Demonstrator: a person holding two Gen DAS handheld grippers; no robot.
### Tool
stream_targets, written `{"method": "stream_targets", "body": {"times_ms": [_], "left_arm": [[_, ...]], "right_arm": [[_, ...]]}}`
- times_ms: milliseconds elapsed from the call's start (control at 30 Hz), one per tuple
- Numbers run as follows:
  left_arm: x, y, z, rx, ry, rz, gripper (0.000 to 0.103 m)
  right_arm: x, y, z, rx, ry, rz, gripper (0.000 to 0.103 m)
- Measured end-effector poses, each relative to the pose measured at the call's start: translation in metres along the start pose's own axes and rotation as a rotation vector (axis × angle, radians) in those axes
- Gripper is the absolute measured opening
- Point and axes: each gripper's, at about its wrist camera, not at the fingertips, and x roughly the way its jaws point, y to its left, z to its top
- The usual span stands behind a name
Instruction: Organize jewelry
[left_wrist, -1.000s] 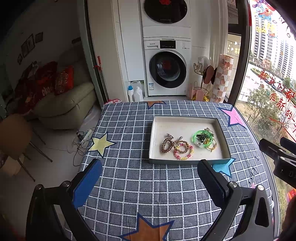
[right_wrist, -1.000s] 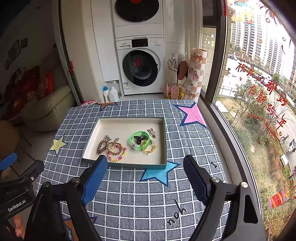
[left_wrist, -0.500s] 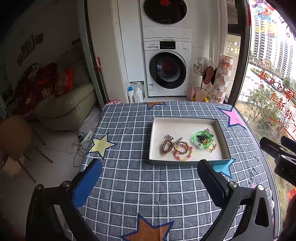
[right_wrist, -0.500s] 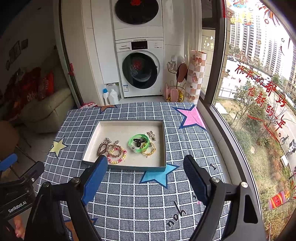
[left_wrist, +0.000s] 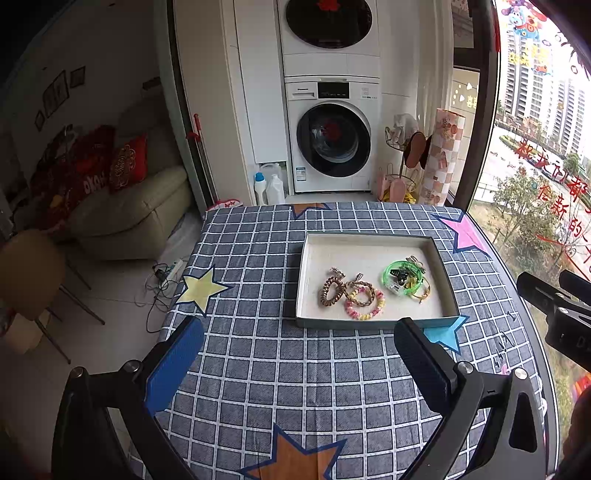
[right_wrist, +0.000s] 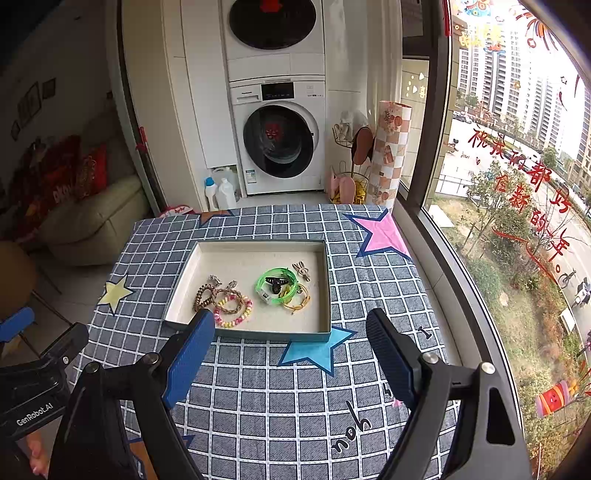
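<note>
A shallow grey tray (left_wrist: 373, 324) (right_wrist: 255, 335) with a white inside sits on the checked tablecloth. In it lie a brown spiral bracelet (left_wrist: 330, 291) (right_wrist: 202, 297), a braided brown bracelet (left_wrist: 360, 292), a pink and yellow bead bracelet (left_wrist: 365, 308) (right_wrist: 236, 314), a green bangle (left_wrist: 402, 277) (right_wrist: 277, 285) with a black clip inside, a yellow cord bracelet (right_wrist: 297, 301) and a small metal clip (right_wrist: 302, 268). My left gripper (left_wrist: 299, 354) is open and empty, in front of the tray. My right gripper (right_wrist: 290, 349) is open and empty, at the tray's near edge.
The table (left_wrist: 258, 369) carries star patches; its right side runs along a large window (right_wrist: 517, 184). A washer-dryer stack (left_wrist: 328, 129), bottles and a rack stand behind. A sofa (left_wrist: 129, 210) and chair (left_wrist: 29, 273) are left. The right gripper's body shows in the left view (left_wrist: 557, 314).
Both grippers have drawn back and up very slightly from the tray. The jewelry in the tray has not moved. Both stay open.
</note>
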Motion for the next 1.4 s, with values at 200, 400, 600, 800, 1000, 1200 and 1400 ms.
{"method": "stream_targets", "body": {"times_ms": [200, 400, 600, 800, 1000, 1200, 1400], "left_arm": [[-0.0008, -0.0013, 0.0004, -0.002, -0.004, 0.002, 0.103], [-0.0012, -0.0016, 0.0027, -0.003, -0.006, -0.001, 0.103], [-0.0002, -0.0024, 0.004, -0.002, -0.004, -0.004, 0.103], [-0.0004, -0.0022, 0.0041, -0.002, -0.004, -0.003, 0.103], [0.0001, -0.002, 0.0039, -0.002, -0.004, -0.004, 0.103], [0.0, -0.0018, 0.0039, -0.001, -0.003, -0.005, 0.103], [0.0004, -0.0018, 0.0039, 0.0, -0.002, -0.005, 0.103]], "right_arm": [[0.0001, -0.0007, 0.0008, 0.001, -0.001, 0.0, 0.086], [-0.0003, -0.0008, 0.0012, 0.001, -0.003, -0.004, 0.086], [-0.0005, -0.0013, 0.0024, 0.005, -0.005, -0.007, 0.086], [-0.0005, -0.0011, 0.0031, 0.006, -0.006, -0.009, 0.086], [0.0001, 0.0001, 0.0025, 0.008, -0.007, -0.009, 0.086], [0.0003, 0.0, 0.0028, 0.008, -0.006, -0.009, 0.086], [0.0001, 0.0, 0.0025, 0.008, -0.007, -0.009, 0.086]]}}
